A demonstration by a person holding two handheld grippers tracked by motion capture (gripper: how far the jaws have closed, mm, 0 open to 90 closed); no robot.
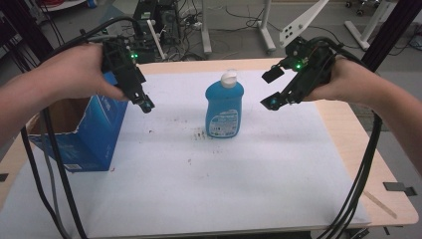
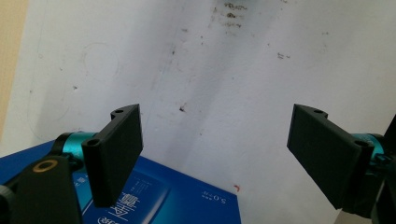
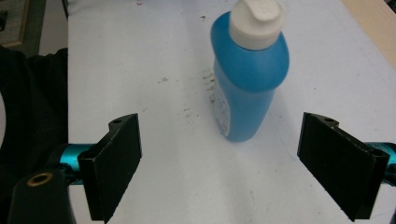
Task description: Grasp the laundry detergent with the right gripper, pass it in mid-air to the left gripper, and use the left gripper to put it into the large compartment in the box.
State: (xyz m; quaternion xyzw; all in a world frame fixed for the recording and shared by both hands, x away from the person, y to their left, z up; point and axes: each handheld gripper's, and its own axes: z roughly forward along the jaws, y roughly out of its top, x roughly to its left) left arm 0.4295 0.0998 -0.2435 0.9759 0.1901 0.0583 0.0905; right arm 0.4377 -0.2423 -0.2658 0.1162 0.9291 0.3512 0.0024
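Observation:
A blue bottle [image 1: 224,107] with a white cap stands upright in the middle of the white sheet [image 1: 209,169]. It also appears ahead of the jaws in the right gripper view, blue bottle [image 3: 249,84]. My right gripper [image 1: 272,88] hovers open to its right, jaws wide apart, nothing between them [image 3: 219,163]. My left gripper [image 1: 144,102] hangs to the bottle's left, above the blue cardboard box [image 1: 84,132]. In the left gripper view it stands open [image 2: 215,154] over the sheet and the box's corner [image 2: 163,198].
The open box sits at the table's left edge. Dark specks mark the sheet beside the bottle [image 1: 199,134]. Black cables [image 1: 358,189] trail down from both grippers. Bare wood [image 1: 388,199] shows at the table's right, with a thin stick [image 1: 380,204] on it.

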